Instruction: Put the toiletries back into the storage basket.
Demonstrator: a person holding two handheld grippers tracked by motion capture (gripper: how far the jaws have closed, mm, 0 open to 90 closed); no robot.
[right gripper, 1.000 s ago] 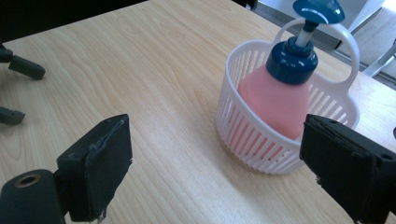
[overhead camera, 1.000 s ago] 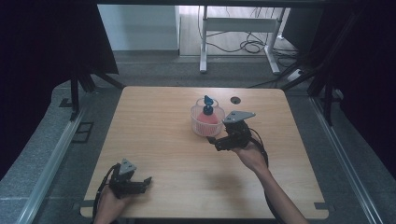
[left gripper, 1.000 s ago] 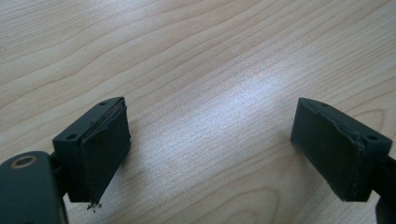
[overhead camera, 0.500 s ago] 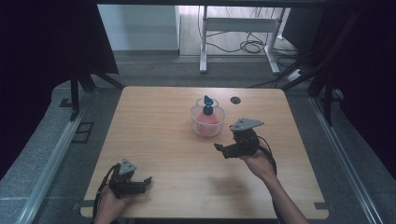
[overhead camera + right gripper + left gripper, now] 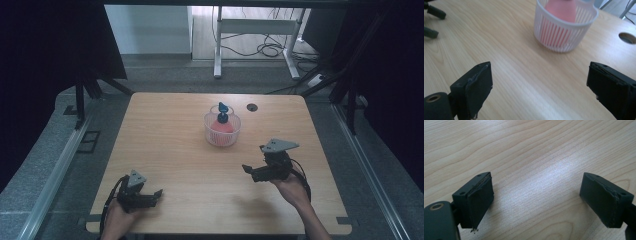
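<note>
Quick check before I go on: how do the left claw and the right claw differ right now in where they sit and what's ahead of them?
The left claw sits low at the table's near left corner; the right claw is held further up the table on the right. In the right gripper view, the white basket holding a pink item lies ahead of the right claw; the left gripper view has bare wood ahead of the left claw. Both are open and hold nothing.
</note>
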